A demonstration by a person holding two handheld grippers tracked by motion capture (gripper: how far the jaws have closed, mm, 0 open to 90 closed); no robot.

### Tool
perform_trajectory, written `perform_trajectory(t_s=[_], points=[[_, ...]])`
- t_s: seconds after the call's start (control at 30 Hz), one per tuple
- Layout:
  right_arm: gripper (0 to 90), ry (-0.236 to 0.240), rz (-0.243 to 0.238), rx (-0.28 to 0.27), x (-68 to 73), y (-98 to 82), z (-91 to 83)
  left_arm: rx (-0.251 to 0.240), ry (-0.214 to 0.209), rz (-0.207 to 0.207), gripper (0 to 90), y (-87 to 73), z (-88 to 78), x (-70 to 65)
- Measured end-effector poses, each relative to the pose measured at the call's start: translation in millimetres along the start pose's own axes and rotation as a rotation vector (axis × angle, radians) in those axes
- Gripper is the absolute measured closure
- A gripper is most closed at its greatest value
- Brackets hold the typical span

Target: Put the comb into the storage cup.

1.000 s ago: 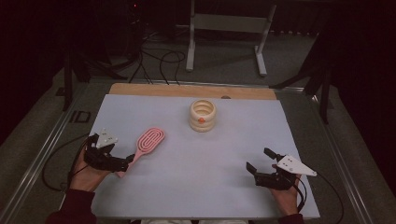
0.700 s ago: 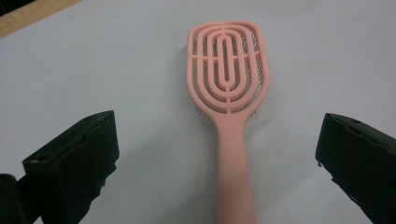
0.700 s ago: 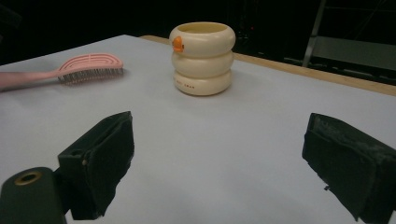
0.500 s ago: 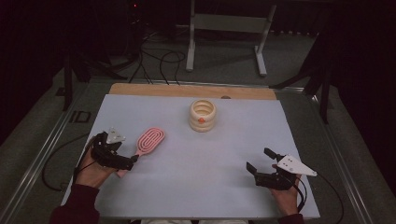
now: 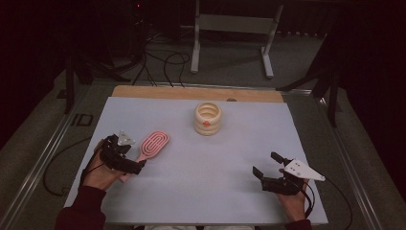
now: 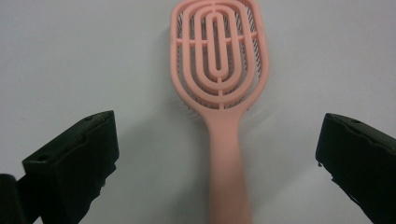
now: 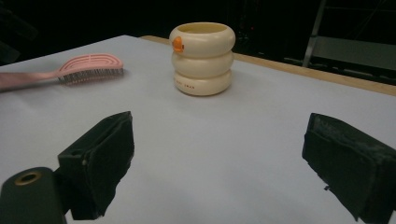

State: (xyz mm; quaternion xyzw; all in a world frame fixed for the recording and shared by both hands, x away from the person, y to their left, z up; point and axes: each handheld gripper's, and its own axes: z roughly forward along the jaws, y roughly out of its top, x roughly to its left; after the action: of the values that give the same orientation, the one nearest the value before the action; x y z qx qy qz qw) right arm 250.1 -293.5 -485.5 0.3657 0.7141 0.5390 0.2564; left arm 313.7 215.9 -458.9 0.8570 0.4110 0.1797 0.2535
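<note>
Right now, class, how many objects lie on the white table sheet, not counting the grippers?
2: a pink plastic hairbrush at the left, its handle between the open left gripper jaws, and a cream ribbed cup standing upright near the far middle.

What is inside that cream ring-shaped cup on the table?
Looking down from the high view, the cream cup shows a bare pale interior with nothing sticking out. Its bottom is partly shadowed by the cup's own wall, so something small and flat there could be hidden.
</note>
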Motion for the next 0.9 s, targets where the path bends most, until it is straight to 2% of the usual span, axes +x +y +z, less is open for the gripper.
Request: perform_trajectory(t_s=[0.9], points=[[9.2,0.0,0.003,0.001,-0.3,-0.1,-0.1,0.129,-0.012,0.008,0.0,9.4,27.7,-0.8]])
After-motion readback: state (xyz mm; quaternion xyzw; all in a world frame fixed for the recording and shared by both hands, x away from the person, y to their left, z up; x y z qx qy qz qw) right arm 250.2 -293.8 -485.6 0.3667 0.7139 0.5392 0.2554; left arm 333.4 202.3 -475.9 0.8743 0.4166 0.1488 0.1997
